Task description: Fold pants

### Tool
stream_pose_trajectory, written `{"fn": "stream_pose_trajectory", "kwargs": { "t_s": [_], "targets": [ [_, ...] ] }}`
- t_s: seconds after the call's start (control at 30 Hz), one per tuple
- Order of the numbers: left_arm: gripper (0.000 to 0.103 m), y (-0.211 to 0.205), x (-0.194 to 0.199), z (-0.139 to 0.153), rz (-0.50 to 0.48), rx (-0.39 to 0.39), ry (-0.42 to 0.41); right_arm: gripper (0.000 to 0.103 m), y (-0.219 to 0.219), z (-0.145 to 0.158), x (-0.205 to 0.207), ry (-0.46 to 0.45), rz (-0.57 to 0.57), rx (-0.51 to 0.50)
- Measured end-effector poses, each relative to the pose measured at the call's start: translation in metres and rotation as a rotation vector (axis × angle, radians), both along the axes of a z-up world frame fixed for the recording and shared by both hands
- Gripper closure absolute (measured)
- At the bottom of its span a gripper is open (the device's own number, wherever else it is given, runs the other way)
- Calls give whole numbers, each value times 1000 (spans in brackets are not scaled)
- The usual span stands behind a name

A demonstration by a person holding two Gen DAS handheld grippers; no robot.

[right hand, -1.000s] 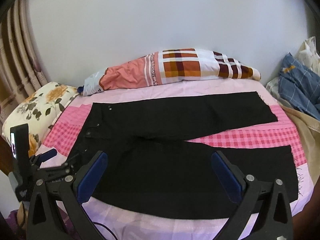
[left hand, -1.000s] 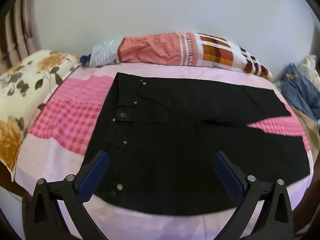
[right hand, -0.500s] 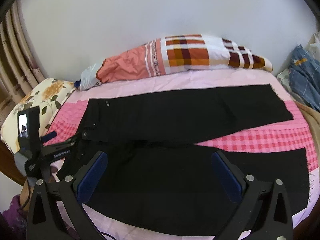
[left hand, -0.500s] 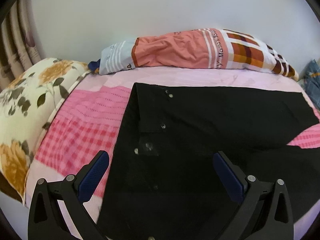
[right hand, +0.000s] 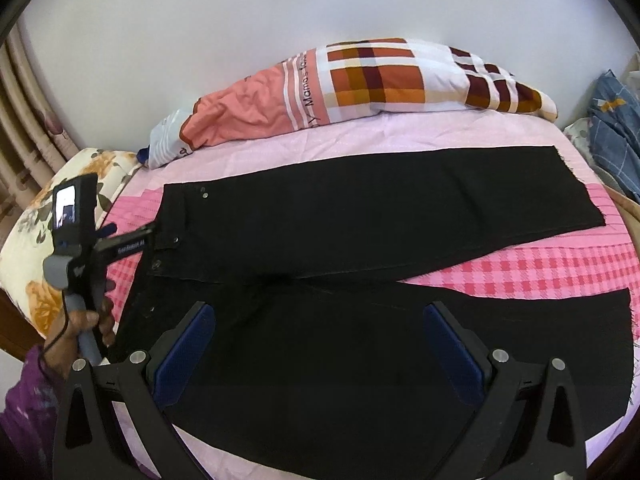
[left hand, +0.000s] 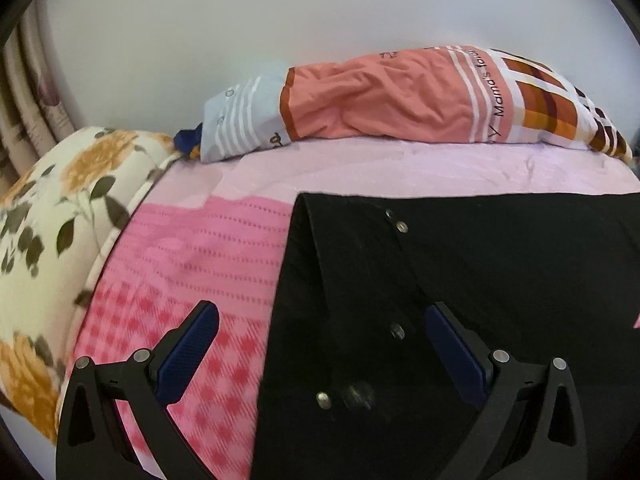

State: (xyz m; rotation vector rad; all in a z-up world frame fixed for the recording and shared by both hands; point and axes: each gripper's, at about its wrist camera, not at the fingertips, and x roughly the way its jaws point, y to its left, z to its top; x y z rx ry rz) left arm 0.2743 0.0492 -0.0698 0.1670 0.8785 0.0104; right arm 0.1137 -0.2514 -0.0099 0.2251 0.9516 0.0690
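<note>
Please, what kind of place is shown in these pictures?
Most likely a bedroom at home. Black pants lie spread on a bed with a pink sheet, a floral pillow rests at one end, and a rolled plaid quilt lies against the plain wall.

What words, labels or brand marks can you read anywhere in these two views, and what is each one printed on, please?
"Mama's fa...": black script along the white stripe of the peach and plaid bedding roll, cut off by a fold; it also shows in the right wrist view.
Small white lettering on the arm of the left hand-held gripper: too blurred to read.
Dark marks on the roll's pale blue end: not legible.
The black pants show no text.
</note>
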Motion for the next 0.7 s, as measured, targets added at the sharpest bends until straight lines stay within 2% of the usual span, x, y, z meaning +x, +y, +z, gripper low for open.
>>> {"fn": "stream_pose_trajectory", "kwargs": {
  "t_s": [0.13, 0.23, 0.33, 0.5, 0.7],
  "targets": [
    [1, 15, 24, -3, -34, 4, -6, 0, 4, -6, 8, 17, 4, 11],
    [2, 30, 50, -10, -65, -7, 41, 0, 3, -12, 12, 31, 2, 20],
    [4, 39, 73, -17, -140, -13, 81, 0, 1, -19, 16, 54, -5, 30],
    [4, 53, 102, -30, -207, -69, 128, 0, -3, -31, 22, 89, -20, 49],
    [4, 52, 121, -41, -277, -132, 128, 0, -3, -40, 27, 116, -21, 46]
  ]
}}
